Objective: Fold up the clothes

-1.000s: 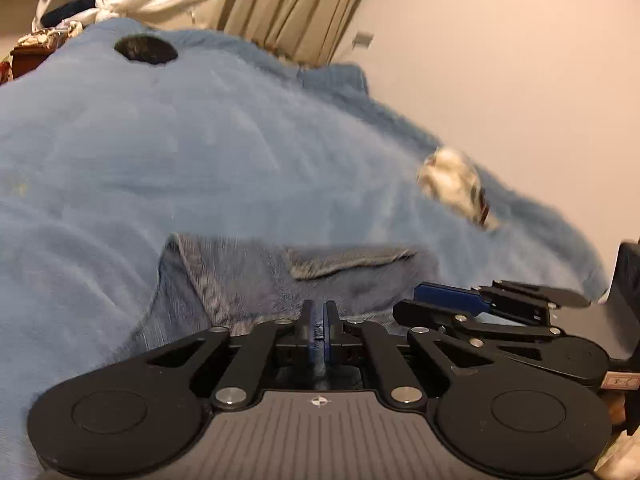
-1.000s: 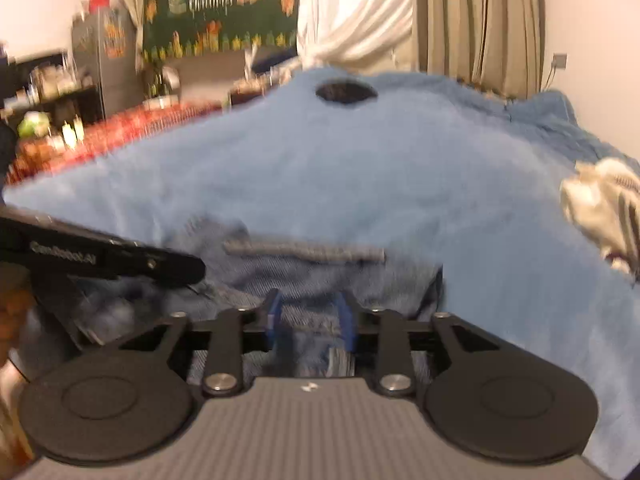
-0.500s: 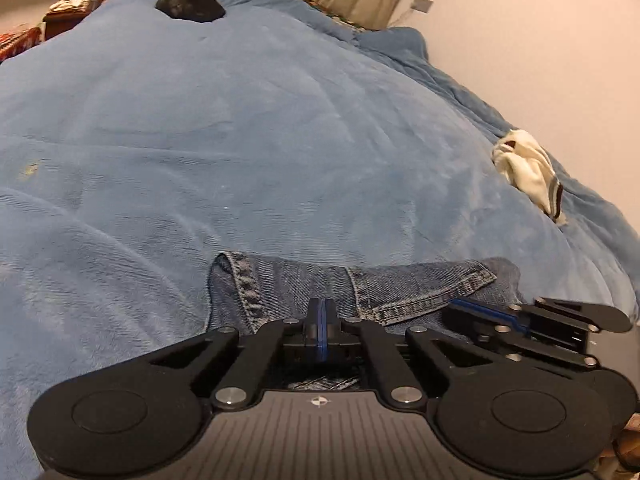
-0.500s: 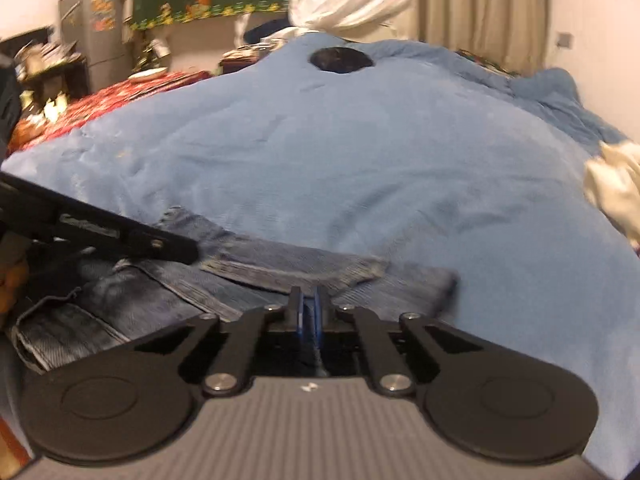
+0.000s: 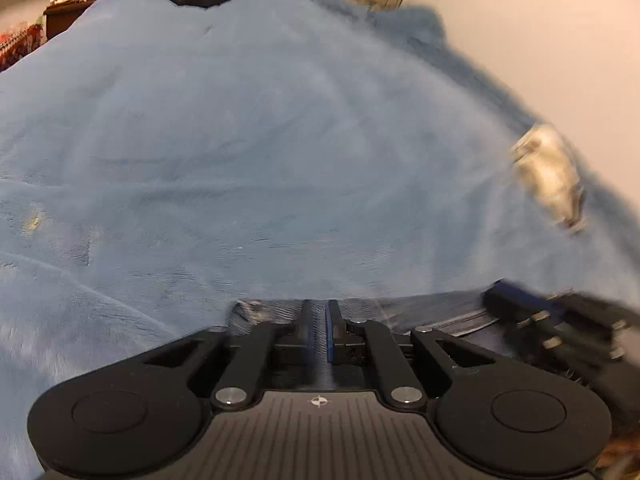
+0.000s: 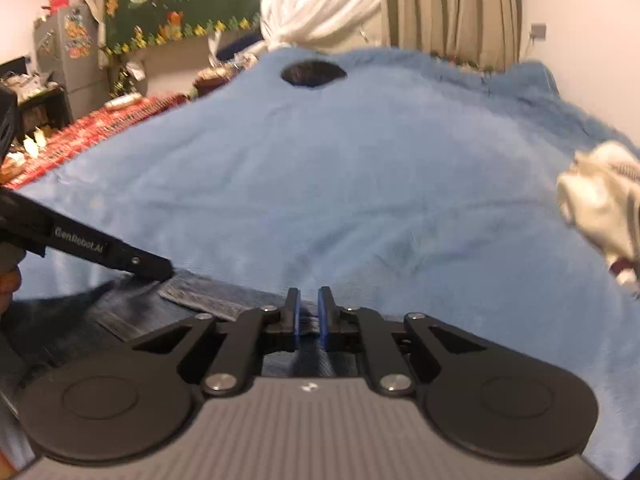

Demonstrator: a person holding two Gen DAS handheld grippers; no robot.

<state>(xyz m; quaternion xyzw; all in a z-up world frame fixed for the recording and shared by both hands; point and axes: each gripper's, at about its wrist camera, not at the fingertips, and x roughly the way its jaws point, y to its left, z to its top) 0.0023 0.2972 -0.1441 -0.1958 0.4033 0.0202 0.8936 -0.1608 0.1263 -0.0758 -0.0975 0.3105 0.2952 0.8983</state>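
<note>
Blue denim jeans (image 5: pixel 424 312) lie folded on the blue blanket at its near edge, mostly hidden under both grippers. My left gripper (image 5: pixel 319 320) sits low over the denim, its fingers parted by a narrow gap with fabric showing beneath them. The right wrist view shows the jeans (image 6: pixel 192 296) with a waistband edge at the left. There my right gripper (image 6: pixel 309 316) also stands slightly open over the denim. The left gripper's finger (image 6: pixel 120 258) rests at the jeans' far left edge. The image is blurred by motion.
The fluffy blue blanket (image 6: pixel 360 184) covers the bed, with a dark round patch (image 6: pixel 312 74) far back. A crumpled white garment (image 6: pixel 600 208) lies to the right near the wall. Curtains and a Christmas banner stand behind, and a red-covered table is at the left.
Both grippers were shut on the denim half a second ago and now stand slightly open. Both have shifted so less of the jeans shows ahead of the fingers.
</note>
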